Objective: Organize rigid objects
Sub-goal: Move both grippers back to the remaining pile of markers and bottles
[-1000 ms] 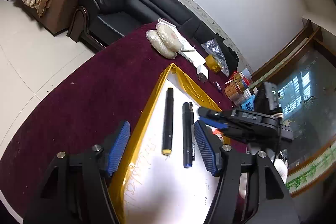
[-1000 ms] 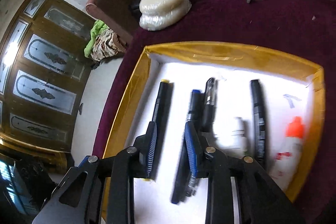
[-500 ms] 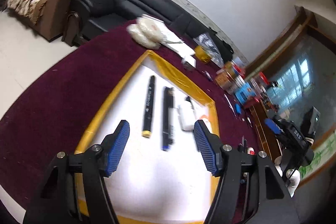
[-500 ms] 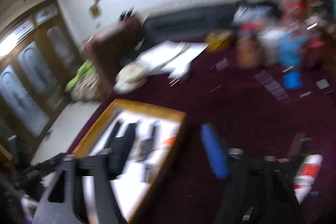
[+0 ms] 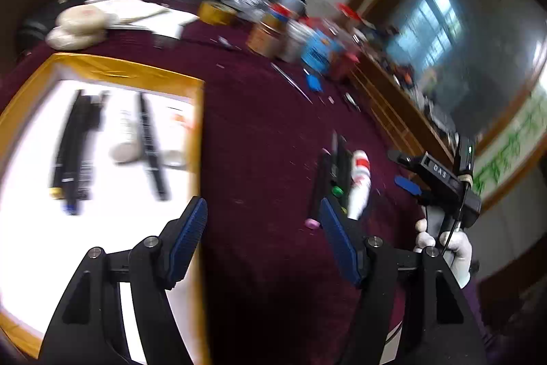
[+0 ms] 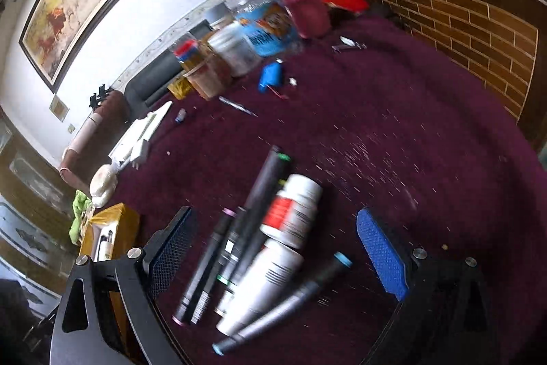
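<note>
Right gripper (image 6: 275,250) spread wide, jaws just opened, over loose pile of markers and bottles (image 6: 263,248) on maroon cloth | left gripper (image 5: 263,243) open, empty, beside yellow-rimmed tray (image 5: 196,139) | best: straddle one marker, close squarely mid-barrel.

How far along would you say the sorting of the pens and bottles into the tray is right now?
Partly done: several markers lie in the yellow-rimmed tray. Both the left gripper and right gripper are open and empty. A pile of markers and white bottles remains on the maroon cloth.
</note>
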The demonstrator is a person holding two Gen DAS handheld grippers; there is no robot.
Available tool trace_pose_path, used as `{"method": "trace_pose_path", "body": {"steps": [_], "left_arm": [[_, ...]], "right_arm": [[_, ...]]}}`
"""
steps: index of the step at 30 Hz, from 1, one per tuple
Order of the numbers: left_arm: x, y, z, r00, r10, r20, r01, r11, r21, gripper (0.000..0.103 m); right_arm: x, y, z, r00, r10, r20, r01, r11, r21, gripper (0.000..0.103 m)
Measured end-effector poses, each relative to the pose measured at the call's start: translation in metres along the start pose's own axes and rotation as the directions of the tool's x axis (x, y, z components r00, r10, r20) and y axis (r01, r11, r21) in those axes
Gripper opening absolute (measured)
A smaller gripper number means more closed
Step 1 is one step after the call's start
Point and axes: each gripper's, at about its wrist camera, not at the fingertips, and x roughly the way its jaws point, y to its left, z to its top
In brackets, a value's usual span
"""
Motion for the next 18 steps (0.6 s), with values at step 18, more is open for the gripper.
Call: {"method": "trace_pose_path", "body": {"steps": [18], "left_arm": [[0.136, -0.078, -0.001, 0.972, 0.148, -0.182, -0.086, 0.946, 0.312, 0.031]], "right_arm": [[0.002, -0.074, -0.022, 0.997, 0.077, 0.009, -0.077, 0.993, 0.091, 0.092]]}}
